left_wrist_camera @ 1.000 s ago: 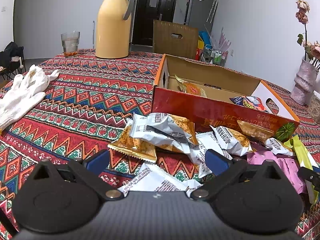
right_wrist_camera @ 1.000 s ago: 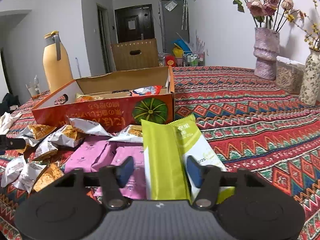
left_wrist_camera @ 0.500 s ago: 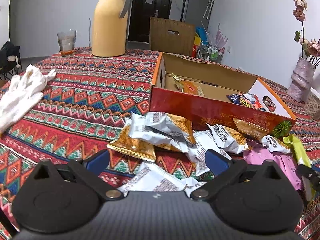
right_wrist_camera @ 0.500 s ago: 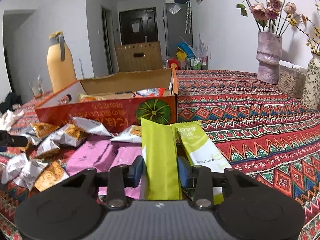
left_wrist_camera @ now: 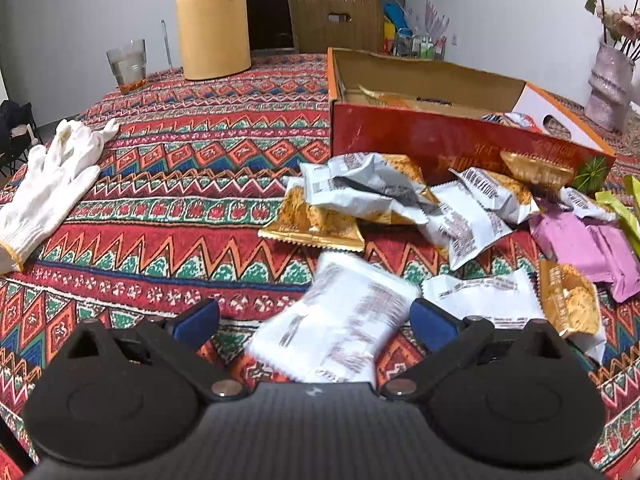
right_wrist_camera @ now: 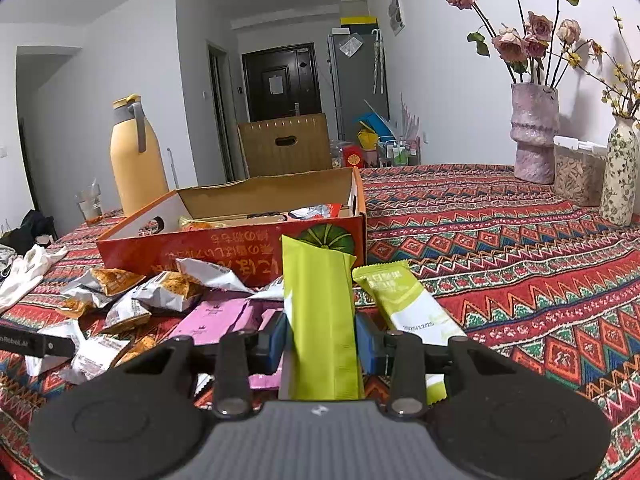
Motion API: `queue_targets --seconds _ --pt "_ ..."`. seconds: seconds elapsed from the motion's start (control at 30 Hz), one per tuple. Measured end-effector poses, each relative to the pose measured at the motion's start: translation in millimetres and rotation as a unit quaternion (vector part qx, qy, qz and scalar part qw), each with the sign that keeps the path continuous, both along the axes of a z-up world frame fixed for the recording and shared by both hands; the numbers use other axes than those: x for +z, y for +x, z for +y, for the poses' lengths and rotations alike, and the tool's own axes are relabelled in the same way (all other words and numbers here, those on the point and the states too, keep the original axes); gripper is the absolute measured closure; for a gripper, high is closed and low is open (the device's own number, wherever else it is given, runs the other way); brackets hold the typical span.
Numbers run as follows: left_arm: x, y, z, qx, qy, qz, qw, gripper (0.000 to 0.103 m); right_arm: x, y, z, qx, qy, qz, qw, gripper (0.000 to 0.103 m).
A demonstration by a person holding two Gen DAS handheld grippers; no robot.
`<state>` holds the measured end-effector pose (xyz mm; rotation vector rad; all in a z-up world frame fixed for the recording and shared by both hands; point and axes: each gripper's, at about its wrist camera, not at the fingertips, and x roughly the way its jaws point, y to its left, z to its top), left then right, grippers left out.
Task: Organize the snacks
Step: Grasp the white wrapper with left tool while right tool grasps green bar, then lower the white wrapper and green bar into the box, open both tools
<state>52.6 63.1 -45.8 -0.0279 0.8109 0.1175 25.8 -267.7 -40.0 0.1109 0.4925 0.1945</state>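
Observation:
My right gripper [right_wrist_camera: 320,344] is shut on a green snack packet [right_wrist_camera: 320,320] and holds it tilted up off the cloth. A second green-and-white packet [right_wrist_camera: 404,304] lies beside it on the right. Pink packets [right_wrist_camera: 216,316] and white-and-orange snack packets [right_wrist_camera: 168,288] lie in front of the open red cardboard box [right_wrist_camera: 224,252], which holds a few snacks. My left gripper [left_wrist_camera: 316,320] is open, with a white packet [left_wrist_camera: 336,332] lying between its fingers. More snack packets [left_wrist_camera: 360,188] are piled against the box [left_wrist_camera: 424,148].
A yellow thermos [left_wrist_camera: 212,20] and a glass [left_wrist_camera: 128,64] stand at the far left of the table. White gloves [left_wrist_camera: 52,172] lie at the left edge. Vases with flowers [right_wrist_camera: 536,132] and a jar [right_wrist_camera: 576,172] stand at the far right. Patterned tablecloth [right_wrist_camera: 520,248].
My right gripper closed on the green packet and lifted its end. My left gripper drew back and tilted down over the white packet, staying open.

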Motion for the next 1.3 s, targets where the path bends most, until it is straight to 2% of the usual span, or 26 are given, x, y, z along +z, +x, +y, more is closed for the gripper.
queue_targets --seconds 0.7,0.77,0.87,0.93,1.03,1.3 --pt "-4 6 -3 -0.023 -0.005 0.003 0.9997 0.0 -6 0 2 0.004 0.001 0.006 1.0 0.067" --pt "-4 4 -3 -0.026 -0.005 -0.002 0.9997 0.004 -6 0 2 0.004 0.001 0.006 1.0 0.067" --pt "-1 -2 -5 -0.022 -0.005 -0.017 0.9996 0.025 -6 -1 3 0.005 0.0 0.006 1.0 0.067" --pt "2 -5 -5 -0.023 -0.01 -0.026 0.9994 0.05 -5 -2 3 0.006 0.0 0.005 1.0 0.067" --pt "4 -12 -7 -0.025 -0.011 -0.035 0.999 0.057 -4 -4 5 0.008 -0.001 0.004 1.0 0.067" --pt "11 -24 -13 -0.027 -0.01 -0.059 0.9978 0.058 -1 -7 6 0.01 -0.001 -0.001 1.0 0.067"
